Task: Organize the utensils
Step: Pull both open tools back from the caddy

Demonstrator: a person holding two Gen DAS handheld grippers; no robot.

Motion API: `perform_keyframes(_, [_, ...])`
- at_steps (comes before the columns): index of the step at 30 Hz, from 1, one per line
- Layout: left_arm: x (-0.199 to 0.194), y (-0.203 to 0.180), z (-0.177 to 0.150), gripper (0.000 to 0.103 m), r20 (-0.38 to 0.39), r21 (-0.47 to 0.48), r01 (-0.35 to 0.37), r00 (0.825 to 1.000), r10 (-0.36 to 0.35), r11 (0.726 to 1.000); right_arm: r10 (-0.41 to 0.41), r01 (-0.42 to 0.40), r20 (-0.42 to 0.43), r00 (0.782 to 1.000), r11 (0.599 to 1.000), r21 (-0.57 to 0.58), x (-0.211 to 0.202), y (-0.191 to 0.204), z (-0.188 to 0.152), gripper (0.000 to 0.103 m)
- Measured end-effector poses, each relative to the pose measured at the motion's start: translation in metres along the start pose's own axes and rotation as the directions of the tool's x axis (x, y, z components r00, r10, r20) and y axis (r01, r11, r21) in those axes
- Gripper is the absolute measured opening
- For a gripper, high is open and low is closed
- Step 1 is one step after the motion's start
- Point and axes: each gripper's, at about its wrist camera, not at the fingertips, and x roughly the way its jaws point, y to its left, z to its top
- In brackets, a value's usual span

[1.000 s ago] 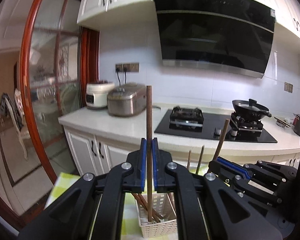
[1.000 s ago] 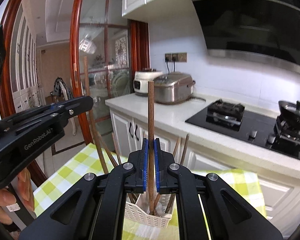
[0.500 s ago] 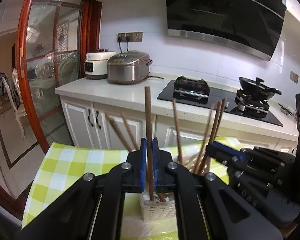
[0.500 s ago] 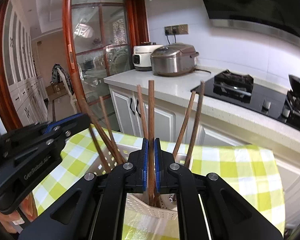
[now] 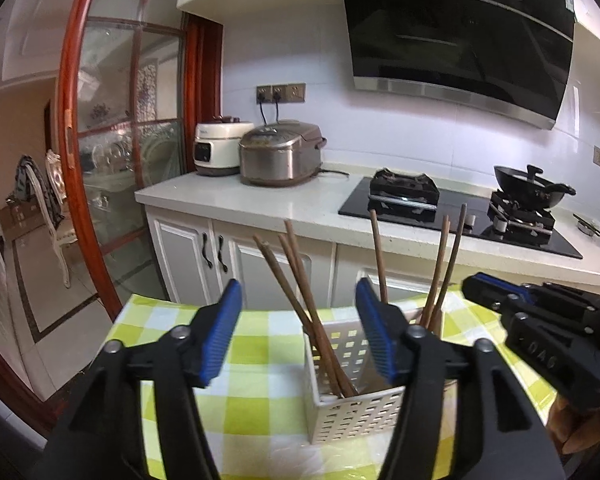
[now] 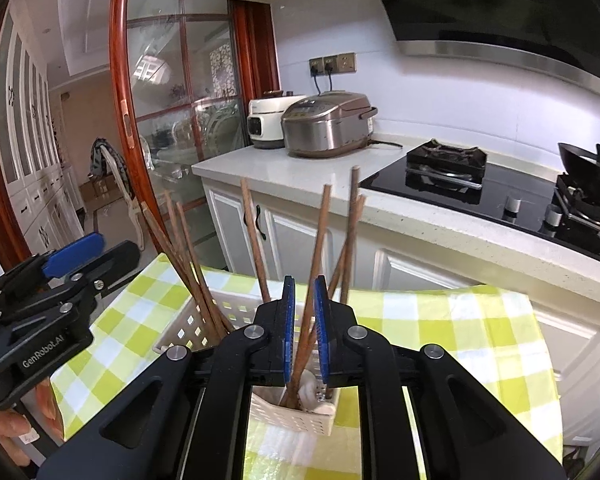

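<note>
Left tongs [image 5: 298,330] have just been opening, jaws wide, nothing gripped. White basket [image 5: 360,408] at 6 o'clock holds brown chopsticks [image 5: 300,284]. Right tongs [image 5: 496,292] at 4 o'clock.

We list brown wooden chopsticks [image 5: 300,300], leaning upright in a white slotted basket [image 5: 356,412], below and between the left fingers [image 5: 220,336].
</note>
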Motion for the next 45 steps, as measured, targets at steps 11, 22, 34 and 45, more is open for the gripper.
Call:
perform_keyframes(11, [-0.05,-0.001,0.008,0.098,0.108,-0.023,-0.047,0.993,0.049,0.999,-0.069,0.07,0.108,0.992,0.998,-0.008,-0.049,-0.006,0.0,0.061])
perform_keyframes(22, [-0.104,-0.007,-0.011,0.098,0.156,-0.012,-0.069,0.985,0.07,0.998,-0.091,0.085,0.181,0.979,0.995,0.044,-0.099,-0.008,-0.028,0.079])
perform_keyframes(34, [-0.168,-0.01,-0.046,0.098,0.188,-0.04,-0.063,0.98,0.069,0.997,-0.129,0.127,0.239,0.962,0.992,0.024,-0.161,0.003,-0.054,0.085])
perform_keyframes(45, [-0.165,-0.021,-0.091,0.098,0.096,0.027,-0.019,0.995,0.016,0.999,-0.109,0.112,0.16,0.981,0.994,-0.006,-0.159,0.006,-0.1,0.085])
